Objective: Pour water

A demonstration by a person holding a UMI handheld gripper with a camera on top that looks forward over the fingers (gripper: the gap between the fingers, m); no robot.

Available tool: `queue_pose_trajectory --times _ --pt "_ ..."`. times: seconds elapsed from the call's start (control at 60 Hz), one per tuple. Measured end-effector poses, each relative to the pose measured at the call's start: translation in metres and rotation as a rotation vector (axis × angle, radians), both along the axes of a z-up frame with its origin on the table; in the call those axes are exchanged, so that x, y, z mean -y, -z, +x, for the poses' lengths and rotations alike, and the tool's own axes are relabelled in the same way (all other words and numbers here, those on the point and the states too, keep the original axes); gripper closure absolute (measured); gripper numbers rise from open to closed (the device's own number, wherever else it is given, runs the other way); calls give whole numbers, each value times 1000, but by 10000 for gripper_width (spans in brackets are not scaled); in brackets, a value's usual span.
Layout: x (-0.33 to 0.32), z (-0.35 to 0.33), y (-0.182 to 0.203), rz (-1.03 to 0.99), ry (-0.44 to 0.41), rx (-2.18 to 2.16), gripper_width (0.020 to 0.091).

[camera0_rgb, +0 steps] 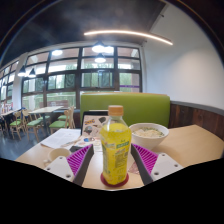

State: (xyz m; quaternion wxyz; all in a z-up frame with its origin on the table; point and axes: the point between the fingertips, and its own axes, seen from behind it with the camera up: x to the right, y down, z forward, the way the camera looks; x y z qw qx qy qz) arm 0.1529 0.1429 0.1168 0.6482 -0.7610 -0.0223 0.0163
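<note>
A clear plastic bottle [115, 145] of yellow drink with an orange cap and a yellow label stands upright on a small red coaster [104, 182] on the pale table [190, 145]. It sits between the fingers of my gripper [113, 152], which is open. The purple pads [80, 160] flank the bottle on both sides; a narrow gap shows at the left, and the right finger is very close to it. A white bowl [148, 131] rests on the table just beyond the right finger.
Papers [62, 138] lie beyond the left finger, with a dark upright device [92, 122] behind the bottle. A green booth seat [150, 106] backs the table. Chairs and other tables [25, 118] stand at the left by large windows.
</note>
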Motion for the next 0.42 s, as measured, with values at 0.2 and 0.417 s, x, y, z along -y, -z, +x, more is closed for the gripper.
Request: queue_pose_trajectory --times 0.2,0.417 --pt "111 -34 -45 35 -14 22 285" --pt "216 -92 -53 83 -88 -17 280"
